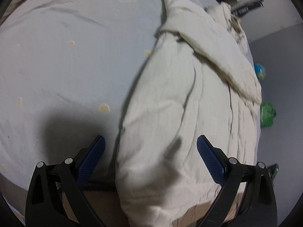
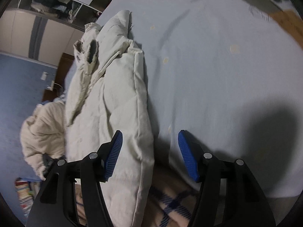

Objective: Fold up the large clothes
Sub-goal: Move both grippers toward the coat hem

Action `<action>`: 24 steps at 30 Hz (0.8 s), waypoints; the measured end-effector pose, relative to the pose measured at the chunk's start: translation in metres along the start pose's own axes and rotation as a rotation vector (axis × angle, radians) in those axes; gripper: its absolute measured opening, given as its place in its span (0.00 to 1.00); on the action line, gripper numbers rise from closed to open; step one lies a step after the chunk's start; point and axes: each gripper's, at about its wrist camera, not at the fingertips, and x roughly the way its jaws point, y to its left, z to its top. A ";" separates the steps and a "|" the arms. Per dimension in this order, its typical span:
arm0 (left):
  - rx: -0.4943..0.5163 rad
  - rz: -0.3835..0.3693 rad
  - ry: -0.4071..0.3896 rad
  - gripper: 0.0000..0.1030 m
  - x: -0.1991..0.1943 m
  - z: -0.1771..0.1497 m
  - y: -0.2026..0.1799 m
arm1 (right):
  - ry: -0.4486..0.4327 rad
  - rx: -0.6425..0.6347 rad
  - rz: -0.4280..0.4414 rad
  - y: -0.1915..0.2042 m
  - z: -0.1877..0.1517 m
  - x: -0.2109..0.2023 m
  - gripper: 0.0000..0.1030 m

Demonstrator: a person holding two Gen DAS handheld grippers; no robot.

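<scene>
A cream padded coat (image 1: 180,104) lies folded lengthwise on a pale blue bed sheet (image 1: 56,66), its fur-trimmed hood at the far end. My left gripper (image 1: 151,141) hovers open over the coat's near hem, and its blue pads touch nothing. In the right wrist view the same coat (image 2: 113,98) runs up the left side of the sheet (image 2: 217,66). My right gripper (image 2: 150,138) is open above the coat's right edge, with one fingertip (image 2: 116,143) over the fabric and the other over the sheet. Nothing is held.
Another cream garment (image 2: 41,132) hangs off the bed's left side. A plaid blanket (image 2: 170,204) shows below the near bed edge. Green (image 1: 267,114) and blue (image 1: 259,71) items lie on the floor beyond the coat. Shelves and wardrobe stand at the back.
</scene>
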 end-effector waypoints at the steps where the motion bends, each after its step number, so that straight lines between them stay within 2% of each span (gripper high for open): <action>1: 0.011 -0.001 0.002 0.91 -0.001 -0.002 -0.001 | 0.010 0.004 0.015 -0.001 -0.003 0.001 0.56; 7: 0.040 0.009 0.004 0.91 -0.004 -0.006 -0.004 | 0.025 -0.005 0.022 -0.002 -0.008 0.004 0.56; 11: 0.057 0.037 -0.044 0.91 -0.014 0.003 -0.007 | 0.018 -0.018 0.020 0.004 0.001 0.005 0.56; 16: 0.086 0.051 -0.091 0.91 -0.026 0.031 -0.016 | 0.006 -0.040 0.018 0.020 0.026 0.012 0.56; 24: 0.148 0.007 -0.151 0.91 -0.022 0.101 -0.056 | 0.005 -0.121 0.027 0.073 0.092 0.042 0.56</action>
